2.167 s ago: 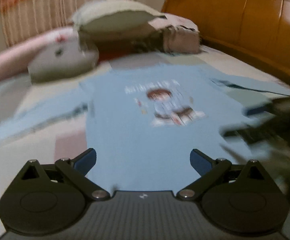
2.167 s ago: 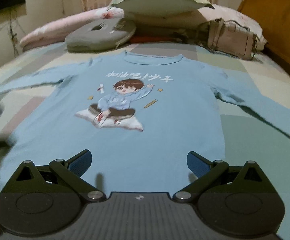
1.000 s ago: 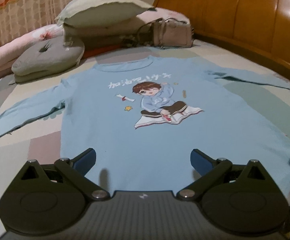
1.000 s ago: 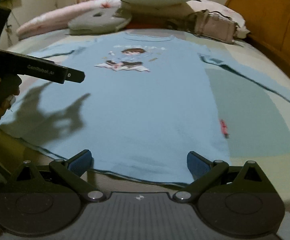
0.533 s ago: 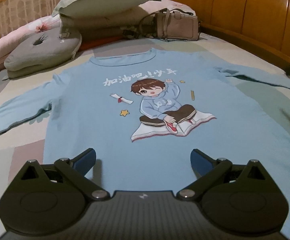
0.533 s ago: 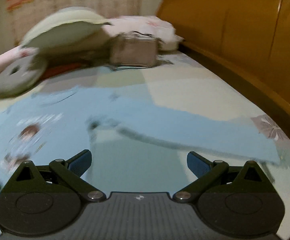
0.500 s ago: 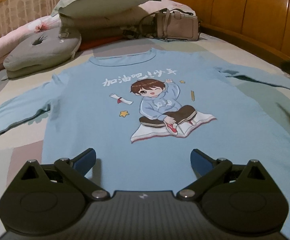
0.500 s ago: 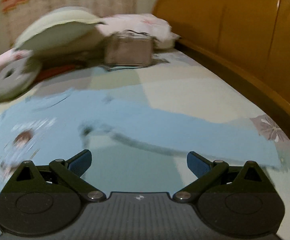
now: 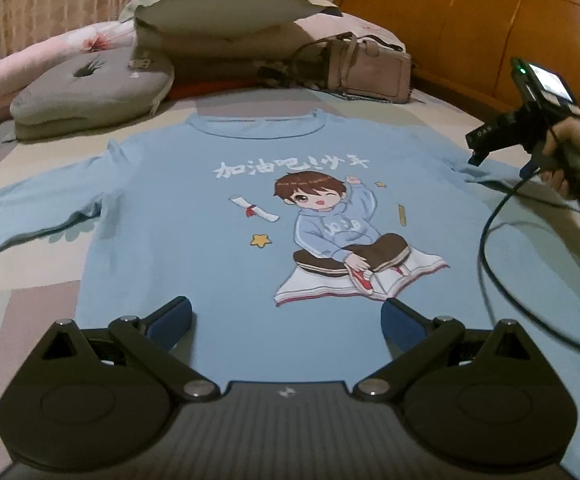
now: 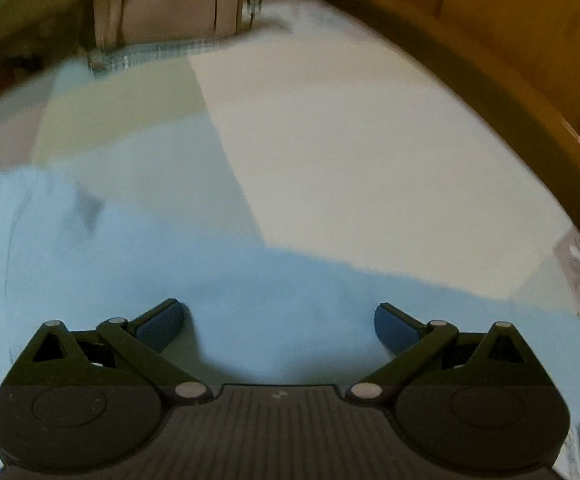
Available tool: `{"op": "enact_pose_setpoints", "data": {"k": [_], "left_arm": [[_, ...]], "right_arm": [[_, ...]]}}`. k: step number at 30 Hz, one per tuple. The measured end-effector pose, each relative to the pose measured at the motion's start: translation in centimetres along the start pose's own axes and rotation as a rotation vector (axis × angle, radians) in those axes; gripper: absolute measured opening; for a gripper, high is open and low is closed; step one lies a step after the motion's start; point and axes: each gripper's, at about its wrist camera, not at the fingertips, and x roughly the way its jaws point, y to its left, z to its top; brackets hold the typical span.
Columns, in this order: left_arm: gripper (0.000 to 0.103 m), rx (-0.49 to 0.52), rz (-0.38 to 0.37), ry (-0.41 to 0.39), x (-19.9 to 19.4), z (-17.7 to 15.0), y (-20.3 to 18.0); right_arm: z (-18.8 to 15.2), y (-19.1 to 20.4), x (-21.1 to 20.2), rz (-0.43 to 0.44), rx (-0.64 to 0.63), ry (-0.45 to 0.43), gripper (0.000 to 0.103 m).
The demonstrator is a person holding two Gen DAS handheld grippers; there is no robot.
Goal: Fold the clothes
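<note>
left wrist view: both grippers' jaws apart over flat blue shirt (image 9: pixel 194 216) on bed.

Grey cushion (image 9: pixel 90 88) at ten o'clock, pillow (image 9: pixel 226 0) at twelve. Handbag (image 9: pixel 369 76) at one o'clock, by the wooden headboard (image 9: pixel 489 28).

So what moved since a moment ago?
The right gripper swung over to the blue shirt's right sleeve and dropped close above it, jaws open, nothing grabbed. The left gripper crept nearer the cartoon print. The shirt, pillows and handbag stayed put.
</note>
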Motion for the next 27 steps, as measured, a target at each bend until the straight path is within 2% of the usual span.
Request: {"op": "enact_pose_setpoints", "data": {"k": [6,9,11,14,16,17,18,20,24,27], "left_arm": [[0.101,0.037,0.017,0.003,0.2,-0.1,-0.4],[0.101,0.037,0.015,0.002,0.2,-0.2,-0.3],[0.102,0.038,0.017,-0.001,0.2,-0.2,-0.4],[0.102,0.04,0.018,-0.003,0.2,-0.3,-0.4],[0.102,0.037,0.015,-0.002,0.2,-0.3,-0.4],[0.102,0.036,0.014,-0.002,0.2,-0.3,-0.3],[0.102,0.037,0.014,-0.001,0.3,-0.3,-0.4],[0.102,0.037,0.015,-0.001,0.3,-0.3,-0.4],[0.102,0.038,0.017,-0.001,0.3,-0.3,-0.4],[0.102,0.039,0.019,-0.001,0.3,-0.3,-0.5]], "right_arm": [[2.2,-3.0,2.7,-0.03,0.06,-0.071,0.103],[3.0,-3.1,2.0,-0.03,0.09,-0.043,0.103],[2.5,-2.4,-0.2,0.053,0.1,-0.035,0.103],[1.4,-0.4,-1.7,0.155,0.063,0.023,0.103],[0.7,1.2,-1.3,0.163,0.015,0.056,0.103],[0.6,1.8,-0.6,0.135,-0.005,0.061,0.103],[0.6,2.3,0.1,0.111,-0.027,0.047,0.103],[0.9,2.8,1.1,0.086,-0.066,-0.04,0.103],[1.7,2.0,1.1,0.113,-0.033,-0.041,0.103],[0.2,2.4,-1.9,0.208,-0.092,-0.099,0.103]]}}
